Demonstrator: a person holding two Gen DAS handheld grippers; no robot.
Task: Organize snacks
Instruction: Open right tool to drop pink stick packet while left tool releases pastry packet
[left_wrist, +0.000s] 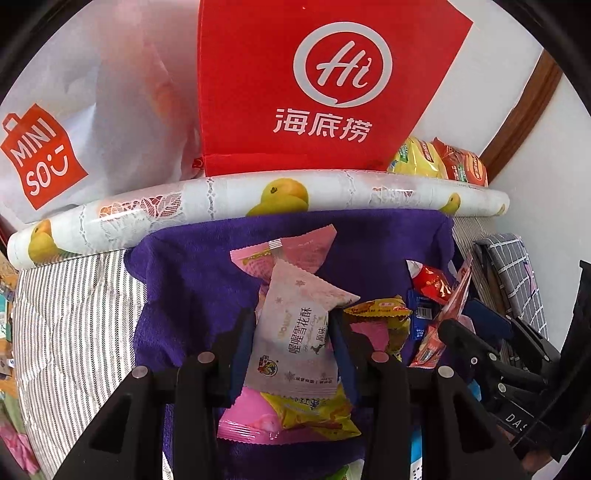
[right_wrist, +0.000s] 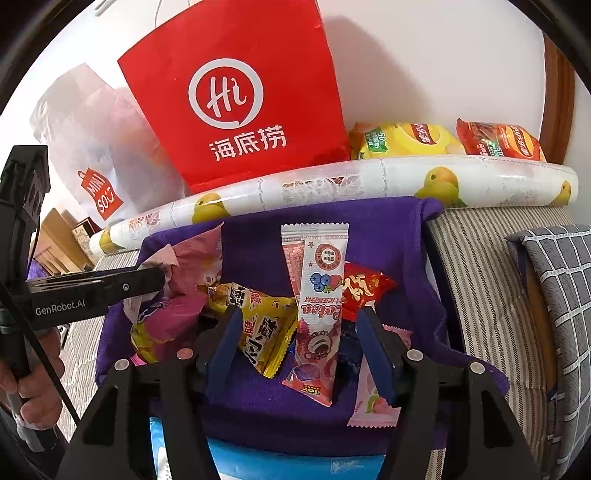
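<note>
Snacks (right_wrist: 266, 325) are heaped on a purple towel (left_wrist: 192, 266), which is spread over a striped bed surface (left_wrist: 74, 314), apparently so that the packets stay gathered in one patch. A white snowflake-crisp packet (left_wrist: 295, 339) is clamped between the fingers of the left gripper (left_wrist: 291, 332), which is closed on its lower half; whether it is lifted clear of the pink and yellow packets beneath cannot be told. The hold looks chosen to single it out from the pile for sorting. The right gripper (right_wrist: 295, 328) is seen with its jaws spread apart, holding nothing, poised over a pink Lotso stick packet (right_wrist: 314, 314) and a yellow packet (right_wrist: 262, 332); it is judged to be lined up for the next pick. A rolled fruit-print sheet (right_wrist: 332, 181) lies along the towel's far edge, acting as a stop. Behind it a red Haidilao bag (left_wrist: 314, 85) and a white Miniso bag (left_wrist: 48, 147) are stood against the wall, likely as destinations, beside two crisp bags (right_wrist: 443, 142).
</note>
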